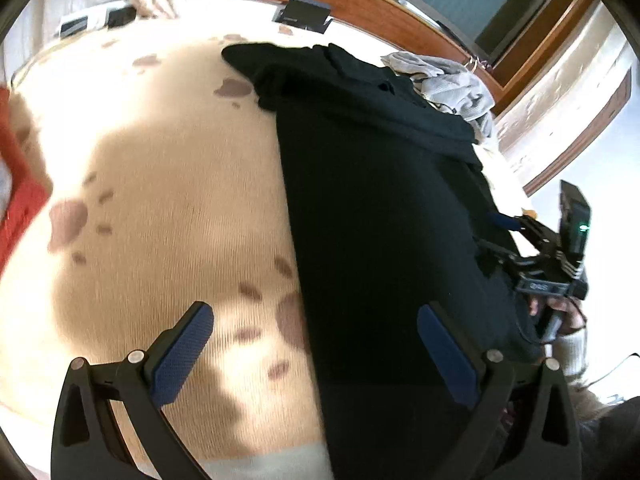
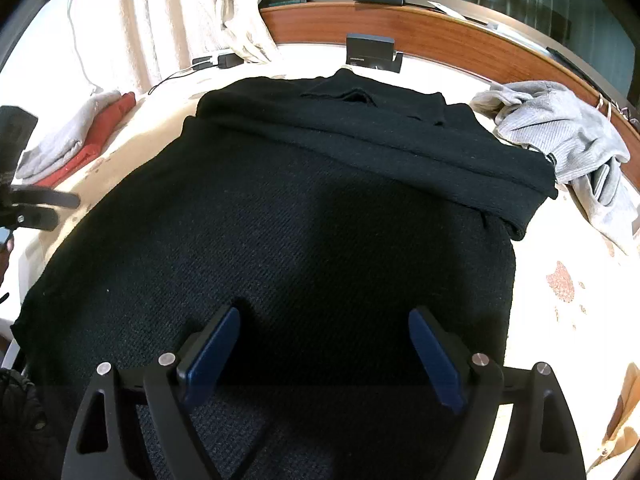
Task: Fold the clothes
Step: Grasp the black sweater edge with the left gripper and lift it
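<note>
Black sweater (image 2: 280, 208): spread flat on the surface, filling the centre of the right wrist view; in the left wrist view it is seen as a dark band from the upper centre to the lower right. Its sleeves are seen folded across the upper part, near the neckline at the upper centre.

Surface: a cream cover (image 1: 160, 152) with brownish-mauve blotches, sunlit in patches, is seen under the sweater; whether a bed or a table lies beneath cannot be told.

Right gripper (image 2: 324, 354): held low over the near part of the sweater, at the bottom centre of its own view. Its jaws are spread wide, with nothing pinched between the blue pads (image 2: 212, 354).

Left gripper (image 1: 316, 354): seen at the bottom of its own view, straddling the sweater's left edge, one pad over the cream cover and the other over black knit. Its jaws are likewise wide apart and empty. The view is blurred.

Grey garment (image 2: 568, 140): crumpled at the right of the right wrist view, just beside the sweater's folded sleeve.

Red garment (image 2: 108, 128): lying at the left of the right wrist view, with a grey piece touching it.

Wooden headboard (image 2: 420, 28): curved across the top.

Black box (image 2: 370, 52): standing just beyond the neckline.
</note>
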Tool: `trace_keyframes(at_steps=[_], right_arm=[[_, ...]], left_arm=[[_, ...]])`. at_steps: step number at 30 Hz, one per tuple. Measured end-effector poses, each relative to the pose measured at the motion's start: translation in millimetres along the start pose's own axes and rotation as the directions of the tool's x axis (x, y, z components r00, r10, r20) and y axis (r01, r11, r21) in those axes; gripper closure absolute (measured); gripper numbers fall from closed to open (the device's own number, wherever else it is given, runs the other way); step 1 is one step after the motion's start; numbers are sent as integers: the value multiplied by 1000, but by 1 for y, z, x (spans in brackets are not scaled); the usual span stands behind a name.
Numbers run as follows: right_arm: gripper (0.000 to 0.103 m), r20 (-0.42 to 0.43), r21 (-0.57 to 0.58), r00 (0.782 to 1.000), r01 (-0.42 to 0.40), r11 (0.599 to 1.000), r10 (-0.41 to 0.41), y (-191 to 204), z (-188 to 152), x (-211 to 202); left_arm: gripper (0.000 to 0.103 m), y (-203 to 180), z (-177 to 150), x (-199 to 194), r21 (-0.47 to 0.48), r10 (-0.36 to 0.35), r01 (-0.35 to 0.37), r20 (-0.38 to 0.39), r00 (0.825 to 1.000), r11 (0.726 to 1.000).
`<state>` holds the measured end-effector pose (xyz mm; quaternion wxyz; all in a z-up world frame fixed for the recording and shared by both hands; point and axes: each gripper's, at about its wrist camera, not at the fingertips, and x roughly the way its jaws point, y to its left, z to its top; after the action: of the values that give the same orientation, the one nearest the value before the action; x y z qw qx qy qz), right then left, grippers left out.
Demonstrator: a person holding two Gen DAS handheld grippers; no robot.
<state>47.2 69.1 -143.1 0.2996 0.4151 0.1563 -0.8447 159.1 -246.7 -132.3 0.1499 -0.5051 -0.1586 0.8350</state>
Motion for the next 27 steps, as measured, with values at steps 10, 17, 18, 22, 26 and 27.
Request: trace_keyframes(at_steps=[10, 17, 18, 22, 26, 27], right_arm=[[14, 1, 4, 1000, -4, 1000, 4, -1, 0, 0], [14, 1, 4, 1000, -5, 1000, 5, 0, -1, 0], [14, 1, 4, 1000, -4, 1000, 4, 0, -1, 0], [14, 1, 4, 1000, -4, 1000, 4, 0, -1, 0], [14, 1, 4, 1000, -5, 1000, 5, -1, 0, -1], [14, 1, 5, 1000, -5, 1000, 5, -1, 0, -1]], left_arm=[[3, -17, -28, -5, -22, -157, 156, -89, 984, 988], [11, -28, -42, -8, -7, -182, 183, -121, 976, 983], [11, -30, -43, -9, -2, -183, 185, -124, 975, 983], [12, -31, -48, -8, -27, -245, 244, -145, 959, 969], [12, -25, -50, -6, -78, -339, 331, -150, 929, 940], [12, -23, -49, -5, -95, -360, 349, -149, 921, 932]])
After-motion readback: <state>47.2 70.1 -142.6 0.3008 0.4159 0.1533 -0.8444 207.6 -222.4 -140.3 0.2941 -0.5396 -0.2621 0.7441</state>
